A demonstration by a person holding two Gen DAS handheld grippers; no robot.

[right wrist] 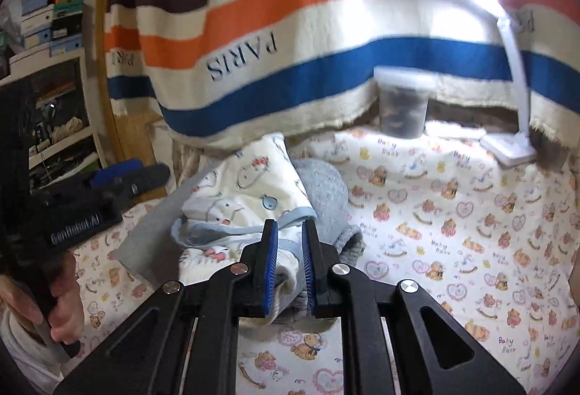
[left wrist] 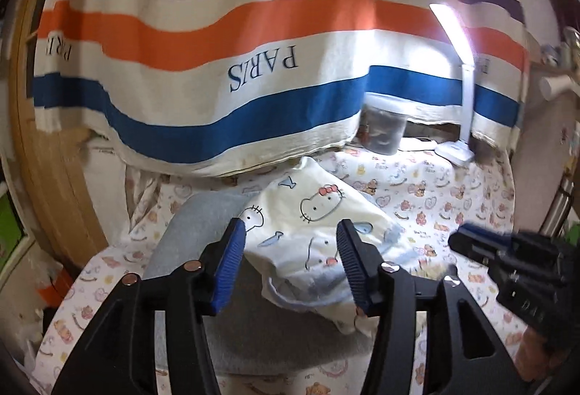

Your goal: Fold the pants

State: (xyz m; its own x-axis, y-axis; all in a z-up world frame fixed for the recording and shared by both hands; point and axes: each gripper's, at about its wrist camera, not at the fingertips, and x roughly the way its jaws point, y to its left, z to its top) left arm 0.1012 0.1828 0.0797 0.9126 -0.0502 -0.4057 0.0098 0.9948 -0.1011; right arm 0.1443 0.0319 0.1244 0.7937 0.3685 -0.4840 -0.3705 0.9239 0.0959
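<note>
On the bear-print sheet (right wrist: 453, 213), the cream cartoon-cat pants (left wrist: 311, 213) lie bunched over a grey garment (left wrist: 188, 242), in front of the striped Paris blanket (left wrist: 217, 69); my right gripper (right wrist: 290, 232) has its jaws drawn nearly together on the pale-blue waistband edge of the pants, cloth filling the narrow gap between the pads; my left gripper (left wrist: 290, 242) hangs above the same pants with jaws spread wide and nothing in them. A lidded plastic tub (right wrist: 400, 101) and a lit desk lamp (right wrist: 507, 145) stand well apart at the back. The step in hand, as I judge it, is to draw the pants out flat before any fold; done well, that means I keep the right grip firm on the waistband only, catching none of the grey garment beneath; I bring the left jaws down on the far side of the waistband, then pull both apart evenly so the legs fall straight; a lopsided grip would likely twist the cloth.
</note>
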